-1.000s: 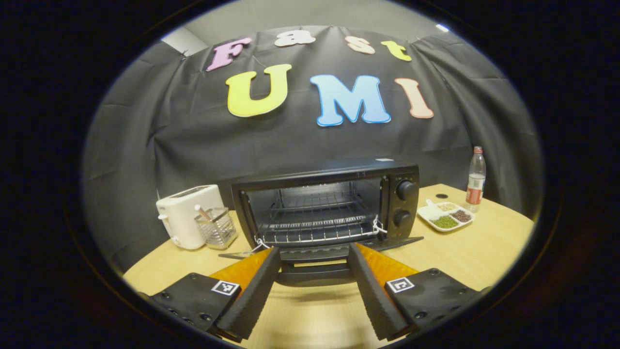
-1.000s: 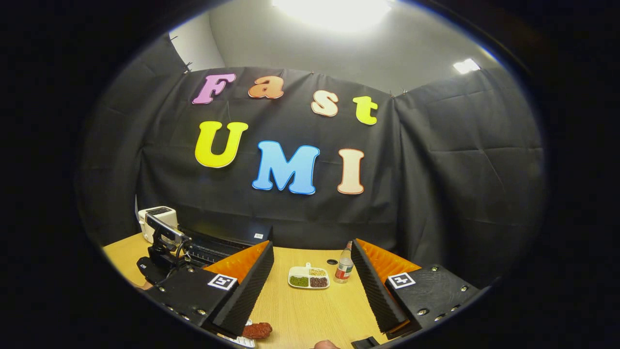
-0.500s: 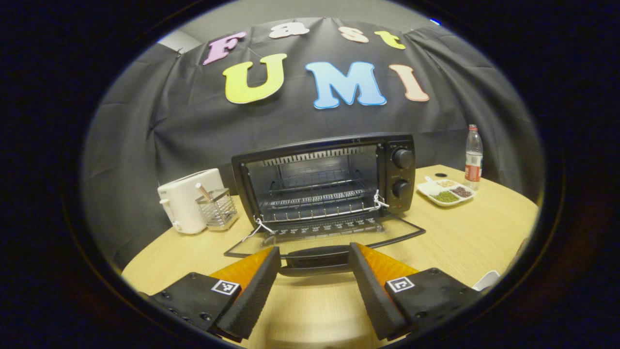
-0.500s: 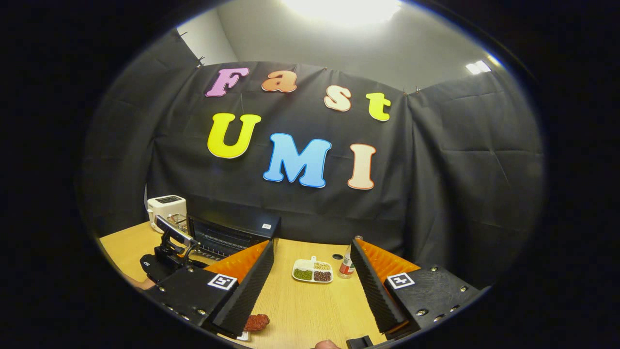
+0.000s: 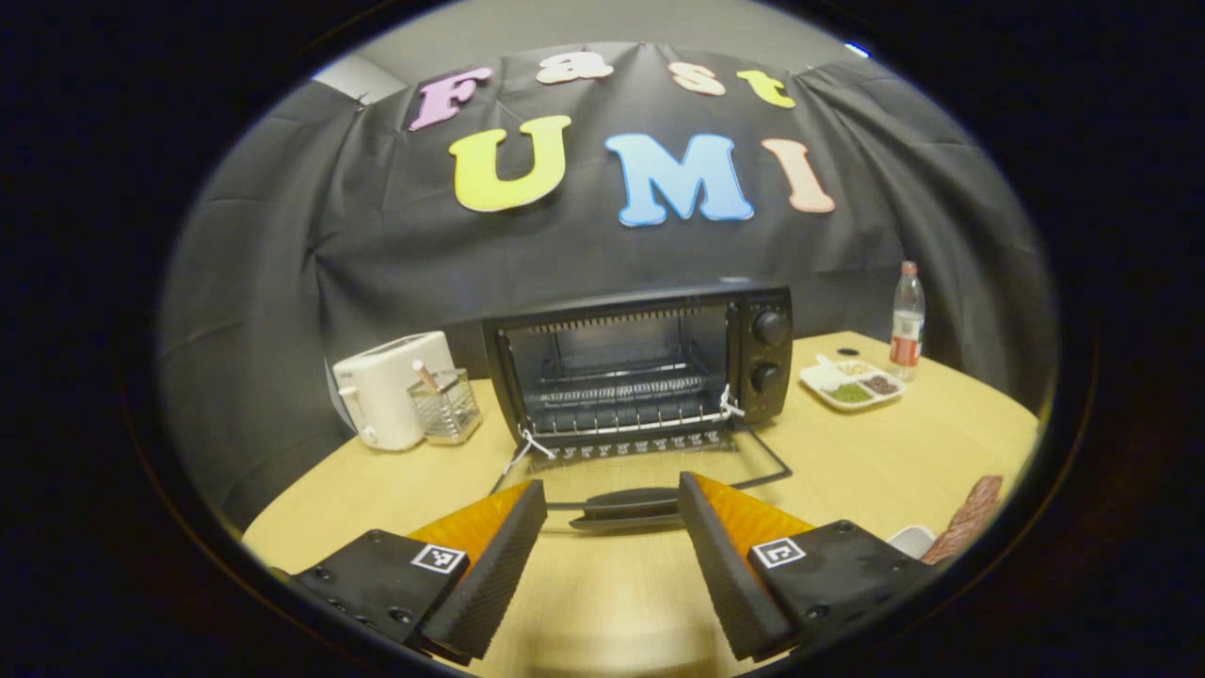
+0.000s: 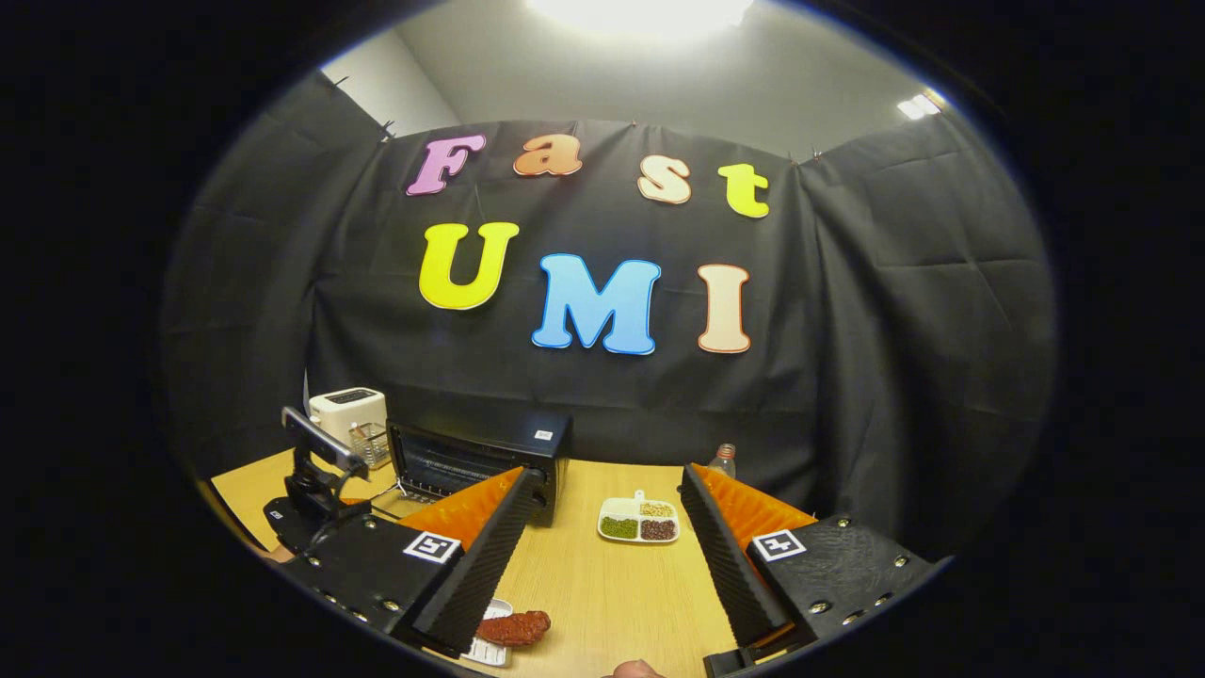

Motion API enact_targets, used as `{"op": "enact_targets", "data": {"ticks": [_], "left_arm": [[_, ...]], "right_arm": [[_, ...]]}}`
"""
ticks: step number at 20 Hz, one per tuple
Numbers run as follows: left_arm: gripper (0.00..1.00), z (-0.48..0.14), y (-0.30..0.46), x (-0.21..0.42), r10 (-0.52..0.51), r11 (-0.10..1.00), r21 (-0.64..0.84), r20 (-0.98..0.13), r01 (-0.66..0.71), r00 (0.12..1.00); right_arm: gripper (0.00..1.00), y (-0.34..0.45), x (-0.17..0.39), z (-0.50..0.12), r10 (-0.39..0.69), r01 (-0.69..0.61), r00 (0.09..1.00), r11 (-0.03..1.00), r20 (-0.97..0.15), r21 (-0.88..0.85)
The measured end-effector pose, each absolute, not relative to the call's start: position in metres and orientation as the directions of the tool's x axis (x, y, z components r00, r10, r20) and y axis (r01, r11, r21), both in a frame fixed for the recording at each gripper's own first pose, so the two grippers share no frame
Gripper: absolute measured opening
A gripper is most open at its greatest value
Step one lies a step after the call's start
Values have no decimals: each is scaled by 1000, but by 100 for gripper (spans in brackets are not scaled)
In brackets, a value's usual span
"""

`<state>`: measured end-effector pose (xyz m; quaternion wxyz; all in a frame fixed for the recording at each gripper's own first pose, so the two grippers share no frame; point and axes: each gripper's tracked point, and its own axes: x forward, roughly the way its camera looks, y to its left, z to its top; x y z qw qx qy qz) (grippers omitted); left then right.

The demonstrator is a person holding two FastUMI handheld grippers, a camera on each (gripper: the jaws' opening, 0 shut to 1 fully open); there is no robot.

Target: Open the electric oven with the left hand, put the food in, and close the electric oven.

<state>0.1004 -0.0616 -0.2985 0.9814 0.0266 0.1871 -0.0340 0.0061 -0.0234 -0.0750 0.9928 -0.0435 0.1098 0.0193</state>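
Straight ahead in the left gripper view, the black electric oven with two round knobs (image 5: 650, 363) stands on the pale wooden table (image 5: 866, 461), its glass door with the dark bar handle (image 5: 629, 504) folded flat down toward me. Wire rack visible inside the cavity. White cords hang at both lower corners of the oven mouth.

My left gripper (image 5: 612, 556) is released, black ribbed fingers spread wide. The door handle sits between and just beyond the tips, touching neither.

The food, a reddish-brown sausage-like piece (image 6: 513, 627), lies on a small white tray (image 6: 485, 648) near my edge of the table in the right gripper view, just beside the left-hand finger of my right gripper (image 6: 602, 565). The right gripper is likewise released, fingers well apart, holding nothing. The same reddish piece (image 5: 965, 518) shows at the far right rim of the left gripper view.

Outward from the oven: a white boxy toaster (image 5: 391, 388) to its left, with a small wire-mesh basket holding a stick (image 5: 444, 405) just beside it. To the oven's right, a white divided dish with green, brown and pale portions (image 5: 852, 386), and a clear plastic bottle with a red label (image 5: 906, 320) behind that, near the black cloth wall.

In the right gripper view the oven (image 6: 480, 457) appears at left, and my left gripper (image 6: 315, 490) is in front of it.
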Motion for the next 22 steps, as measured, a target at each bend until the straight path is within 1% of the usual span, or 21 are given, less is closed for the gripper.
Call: {"op": "enact_targets", "data": {"ticks": [1, 2, 3, 6, 7, 9, 11, 13, 15, 16, 18, 19, 20, 22], "left_arm": [[99, -278, -59, 100, -57, 996, 38, -339, 75, 939], [90, -260, -57, 98, -61, 997, 35, -313, 76, 948], [99, -240, -56, 96, -69, 996, 29, -292, 81, 954], [95, -181, -43, 88, -68, 997, 21, -209, 74, 975], [90, -163, -38, 84, -63, 997, 23, -184, 69, 981], [99, -134, -28, 76, -53, 998, 30, -146, 57, 988], [99, -111, -20, 66, -48, 998, 27, -119, 51, 992], [98, -91, -9, 53, -29, 999, 33, -94, 32, 995], [90, -77, 2, 45, -4, 999, 42, -79, 8, 997], [98, -74, 4, 40, 1, 999, 46, -77, 3, 997], [98, -68, 11, 31, 15, 999, 48, -71, -11, 997], [98, -64, 15, 28, 23, 999, 49, -67, -20, 997], [98, -61, 18, 25, 34, 998, 49, -65, -31, 997], [99, -56, 26, 22, 56, 997, 47, -60, -54, 997]], "right_arm": [[97, -23, 9, -78, 37, -52, 974, 997, -223, -65], [97, -20, 12, -82, 51, -63, 972, 997, -229, -45], [97, -18, 15, -87, 65, -74, 968, 997, -243, -28], [97, -17, 22, -103, 103, -106, 953, 994, -286, 7], [97, -14, 24, -107, 124, -122, 947, 992, -298, 25], [97, -11, 25, -123, 167, -149, 927, 986, -337, 76], [97, -6, 25, -140, 207, -165, 903, 976, -377, 141], [98, -2, 24, -162, 246, -172, 869, 964, -429, 203], [98, 5, 20, -183, 296, -178, 827, 944, -479, 278], [98, 6, 18, -193, 311, -168, 808, 936, -500, 310], [99, 6, 17, -213, 331, -140, 776, 920, -537, 365], [99, 6, 17, -222, 339, -125, 759, 914, -555, 387], [96, 8, 16, -233, 347, -112, 741, 908, -575, 404], [96, 9, 7, -255, 365, -100, 686, 904, -629, 416]]}}
